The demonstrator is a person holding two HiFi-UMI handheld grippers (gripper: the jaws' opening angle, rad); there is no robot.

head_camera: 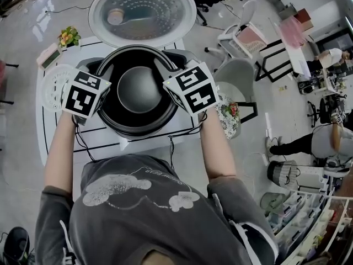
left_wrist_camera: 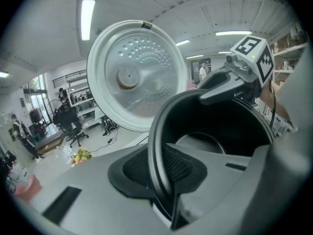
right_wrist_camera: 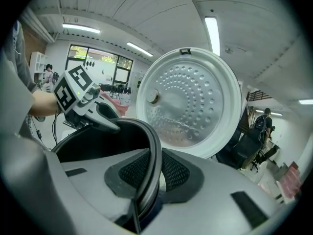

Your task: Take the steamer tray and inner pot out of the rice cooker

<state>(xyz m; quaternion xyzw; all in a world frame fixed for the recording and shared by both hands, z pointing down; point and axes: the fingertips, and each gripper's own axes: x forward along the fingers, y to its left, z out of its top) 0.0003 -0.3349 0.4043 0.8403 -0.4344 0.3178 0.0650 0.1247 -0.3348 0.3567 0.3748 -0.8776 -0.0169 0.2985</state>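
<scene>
**Both grippers clamp the pot rim**

The left gripper [left_wrist_camera: 164, 168] has its fingers [left_wrist_camera: 134, 173] pinching the left side of the black inner pot's [head_camera: 138, 90] rim. The right gripper [right_wrist_camera: 149, 173] pinches the right side. The pot is at the open top of the rice cooker [head_camera: 128, 142], in front of its raised lid [head_camera: 142, 7]. A white perforated steamer tray [head_camera: 54, 87] lies on the desk [head_camera: 99, 148] just left of the cooker.

Bright, even light from ceiling strip lights [right_wrist_camera: 212, 33] — strong fisheye bending, dark corners.
</scene>
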